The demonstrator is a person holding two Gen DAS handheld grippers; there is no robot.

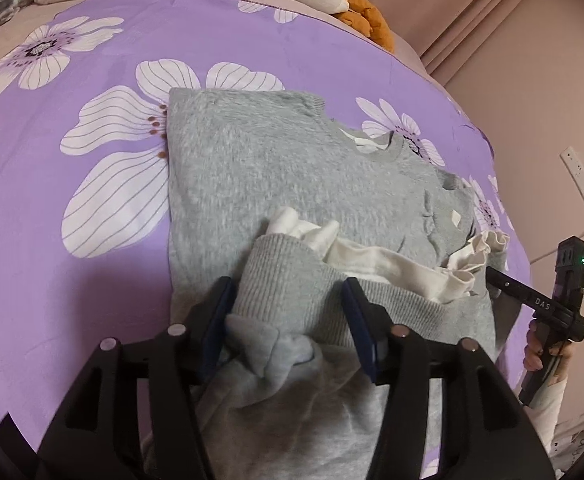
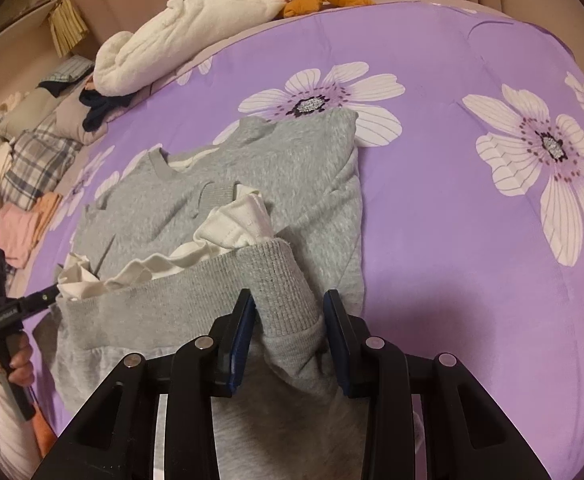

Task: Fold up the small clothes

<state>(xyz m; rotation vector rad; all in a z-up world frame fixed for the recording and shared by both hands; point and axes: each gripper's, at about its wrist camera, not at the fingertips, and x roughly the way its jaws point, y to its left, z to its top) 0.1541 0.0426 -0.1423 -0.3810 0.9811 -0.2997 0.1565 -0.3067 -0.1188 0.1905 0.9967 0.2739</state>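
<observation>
The gray sweater [image 1: 276,172] is lying on my purple flowered bedspread [image 1: 52,200], white ruffles [image 2: 228,224] peeking out. My left gripper [image 1: 288,312] is sitting open around one cuff. My right gripper [image 2: 288,320] is pinching the other cuff.

Both claws look the same: matte black plastic with chunky angled arms that have slot cutouts, silver round bolt heads at the pivots, and dark blue pads on the fingers [image 1: 218,316]. The right claw [image 1: 492,274] shows up in the left cam as a black handle block with a tiny green light and white "DAS" lettering on its bar. The left claw [image 2: 54,292] has a small white label, and both hands wear pale ribbed sleeves [image 2: 10,436].
</observation>
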